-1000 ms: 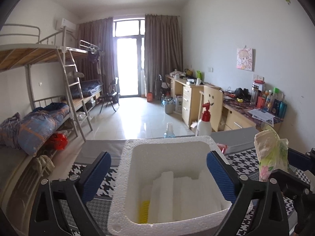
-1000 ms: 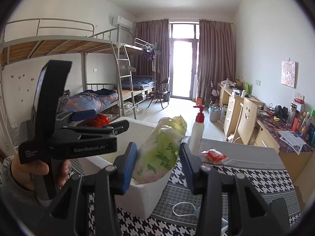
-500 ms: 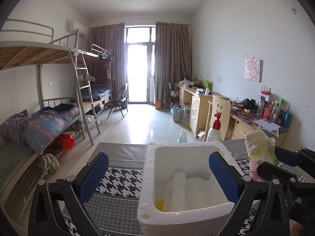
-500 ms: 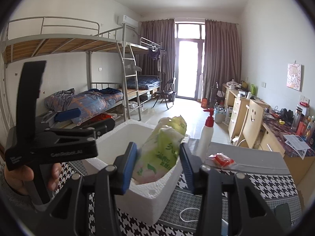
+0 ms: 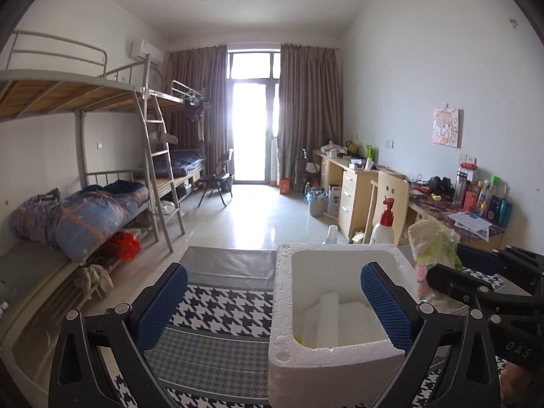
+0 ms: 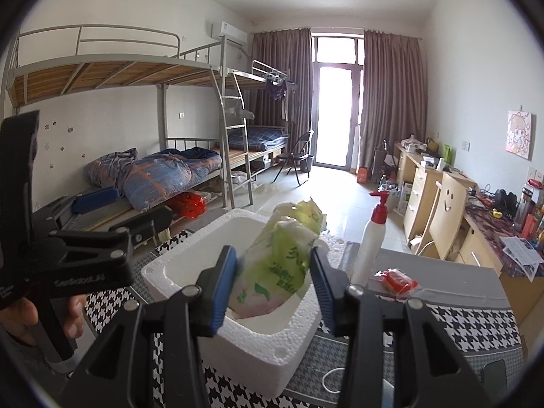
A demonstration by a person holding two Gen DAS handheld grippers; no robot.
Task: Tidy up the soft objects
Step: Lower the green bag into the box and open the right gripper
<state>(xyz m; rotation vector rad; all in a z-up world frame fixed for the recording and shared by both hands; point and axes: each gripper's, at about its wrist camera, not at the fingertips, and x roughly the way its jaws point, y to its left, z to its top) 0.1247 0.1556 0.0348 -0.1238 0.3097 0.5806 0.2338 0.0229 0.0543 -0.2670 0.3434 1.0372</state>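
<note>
A white foam box (image 5: 284, 309) stands on the houndstooth table cloth (image 5: 217, 309). White slabs (image 5: 340, 316) and a bit of yellow lie in it. My left gripper (image 5: 273, 306) is open, its left finger outside the box and its right pad (image 5: 384, 302) over the inside. My right gripper (image 6: 273, 284) is shut on a soft green and pink tissue packet (image 6: 278, 261), held upright over the box's (image 6: 258, 350) right rim. The left wrist view shows that packet (image 5: 431, 248) just right of the box. In the right wrist view the left gripper (image 6: 119, 207) is at far left, a hand (image 6: 20, 312) on its handle.
A white pump bottle with a red top (image 6: 370, 248) and a small red packet (image 6: 396, 280) stand on the table behind the box. A white cable (image 6: 333, 379) lies near the front edge. Bunk beds (image 6: 153, 170) line the left wall, desks (image 6: 428, 183) the right.
My left gripper has slid left, so the box now sits toward its right finger instead of centred. The right gripper keeps its hold on the packet, about where it was.
</note>
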